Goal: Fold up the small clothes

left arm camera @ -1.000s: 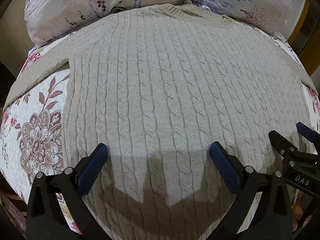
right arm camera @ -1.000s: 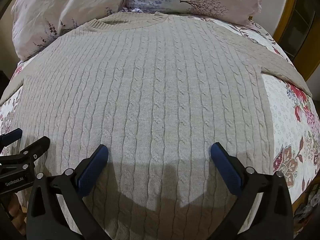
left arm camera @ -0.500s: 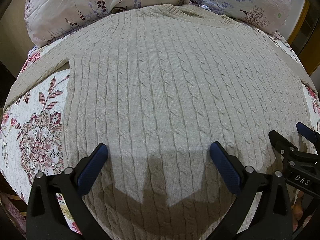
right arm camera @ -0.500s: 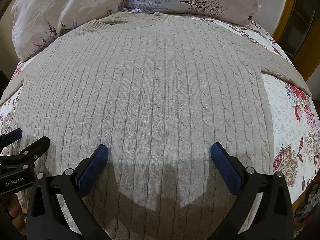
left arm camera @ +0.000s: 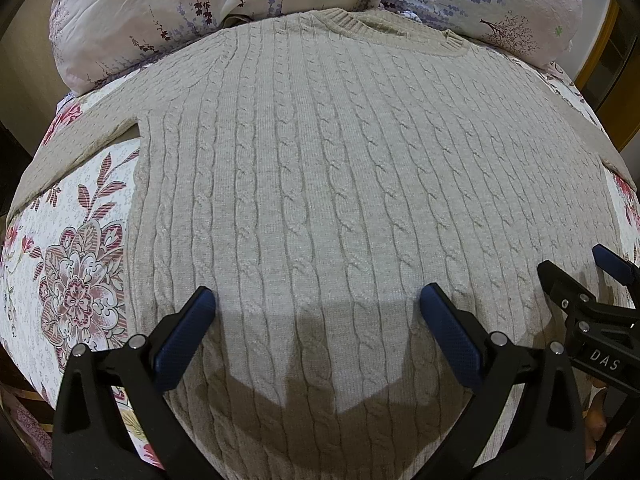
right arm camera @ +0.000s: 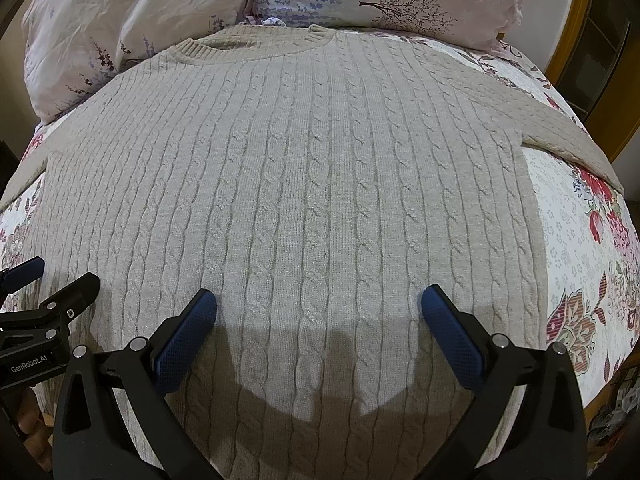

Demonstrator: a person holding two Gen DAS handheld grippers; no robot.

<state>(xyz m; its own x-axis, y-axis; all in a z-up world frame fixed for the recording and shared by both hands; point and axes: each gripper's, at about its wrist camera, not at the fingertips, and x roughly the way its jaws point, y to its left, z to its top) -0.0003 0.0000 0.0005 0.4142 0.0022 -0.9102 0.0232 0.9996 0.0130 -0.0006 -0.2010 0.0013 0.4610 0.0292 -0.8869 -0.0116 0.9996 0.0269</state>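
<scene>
A beige cable-knit sweater (left arm camera: pixel 320 184) lies flat and face up on the bed, collar at the far end, sleeves spread out to both sides; it also fills the right wrist view (right arm camera: pixel 320 184). My left gripper (left arm camera: pixel 316 300) is open and empty, hovering above the sweater's lower left part. My right gripper (right arm camera: pixel 318 300) is open and empty above the lower right part. Each gripper shows at the edge of the other's view: the right gripper (left arm camera: pixel 580 276) and the left gripper (right arm camera: pixel 56 276).
The bed has a floral quilt (left arm camera: pixel 72 264) that shows on both sides of the sweater (right arm camera: pixel 580 264). Two flowered pillows (left arm camera: pixel 192 12) lie at the head of the bed behind the collar. A wooden frame (right arm camera: pixel 592 40) stands at the far right.
</scene>
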